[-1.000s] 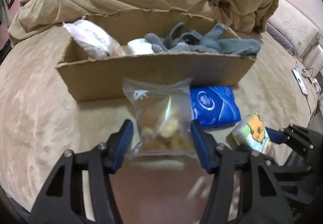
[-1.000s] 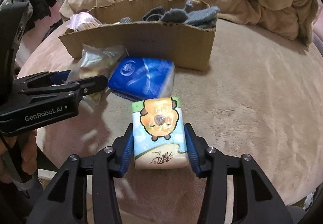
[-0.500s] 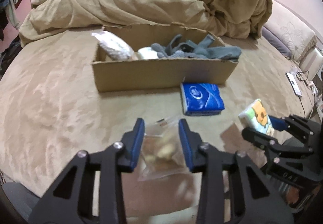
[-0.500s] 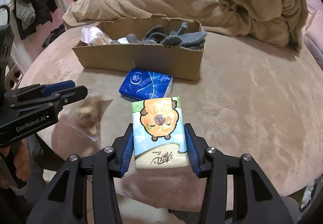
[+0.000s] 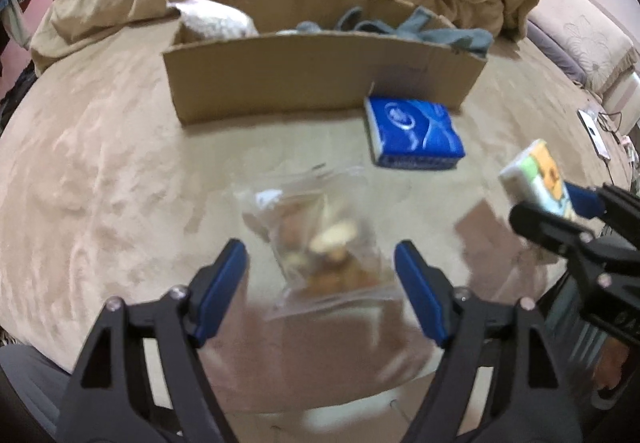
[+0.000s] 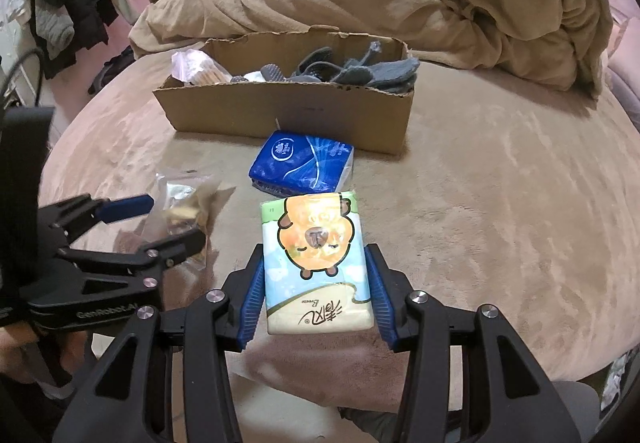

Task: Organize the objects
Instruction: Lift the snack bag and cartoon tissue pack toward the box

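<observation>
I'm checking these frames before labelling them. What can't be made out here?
- Snack bag: contents motion-blurred, left wrist view; opening left tongs no longer press it.
- Cardboard box: its floor hidden by the near wall and grey gloves.
- Tissue pack in right tongs: underside hidden, both views.

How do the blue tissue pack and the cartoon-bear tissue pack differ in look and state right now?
The blue tissue pack is dark blue with white swirls; the cartoon-bear tissue pack is pale with an orange bear. The blue tissue pack lies free on the bed cover just in front of the cardboard box; the cartoon-bear tissue pack is clamped in the right tongs. Both are soft rectangular packs, outside the box.
</observation>
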Demonstrator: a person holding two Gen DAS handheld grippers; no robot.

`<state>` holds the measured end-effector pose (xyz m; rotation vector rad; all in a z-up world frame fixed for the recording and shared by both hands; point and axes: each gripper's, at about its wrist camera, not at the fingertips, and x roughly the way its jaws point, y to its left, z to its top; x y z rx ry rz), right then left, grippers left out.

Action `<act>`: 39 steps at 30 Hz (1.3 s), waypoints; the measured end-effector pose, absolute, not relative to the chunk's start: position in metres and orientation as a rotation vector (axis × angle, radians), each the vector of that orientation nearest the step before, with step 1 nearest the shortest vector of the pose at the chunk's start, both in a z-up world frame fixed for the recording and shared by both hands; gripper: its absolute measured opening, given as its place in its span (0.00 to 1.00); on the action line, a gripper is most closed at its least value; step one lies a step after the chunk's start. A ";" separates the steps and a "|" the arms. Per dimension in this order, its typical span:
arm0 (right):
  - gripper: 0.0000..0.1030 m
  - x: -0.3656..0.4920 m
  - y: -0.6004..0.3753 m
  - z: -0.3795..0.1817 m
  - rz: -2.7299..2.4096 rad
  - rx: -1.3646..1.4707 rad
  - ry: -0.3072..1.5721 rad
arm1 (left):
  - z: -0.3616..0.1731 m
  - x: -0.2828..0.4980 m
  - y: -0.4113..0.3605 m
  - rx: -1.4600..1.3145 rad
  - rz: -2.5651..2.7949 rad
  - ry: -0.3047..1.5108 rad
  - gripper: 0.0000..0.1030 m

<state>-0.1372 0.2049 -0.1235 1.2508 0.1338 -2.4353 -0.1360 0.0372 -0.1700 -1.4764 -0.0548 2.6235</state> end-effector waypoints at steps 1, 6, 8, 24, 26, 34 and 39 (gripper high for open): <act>0.48 -0.137 0.206 -0.123 -2.438 1.251 0.132 | -0.171 -0.136 0.038 -1.469 2.630 -0.049 0.75; 0.48 -0.138 0.209 -0.122 -2.445 1.253 0.124 | -0.175 -0.140 0.037 -1.472 2.625 -0.082 0.51; 0.48 -0.137 0.209 -0.121 -2.447 1.249 0.124 | -0.172 -0.138 0.036 -1.457 2.628 -0.084 0.48; 0.48 -0.117 0.211 -0.042 -2.503 1.136 0.094 | -0.067 -0.091 0.023 -1.253 2.677 -0.129 0.47; 0.48 -0.115 0.209 -0.029 -2.509 1.105 0.101 | -0.053 -0.090 0.020 -1.218 2.691 -0.120 0.47; 0.48 -0.117 0.201 0.007 -2.537 0.995 0.133 | -0.013 -0.104 0.012 -1.142 2.751 -0.116 0.47; 0.48 -0.137 0.195 0.015 -2.545 0.963 0.146 | 0.003 -0.122 0.008 -1.093 2.771 -0.118 0.47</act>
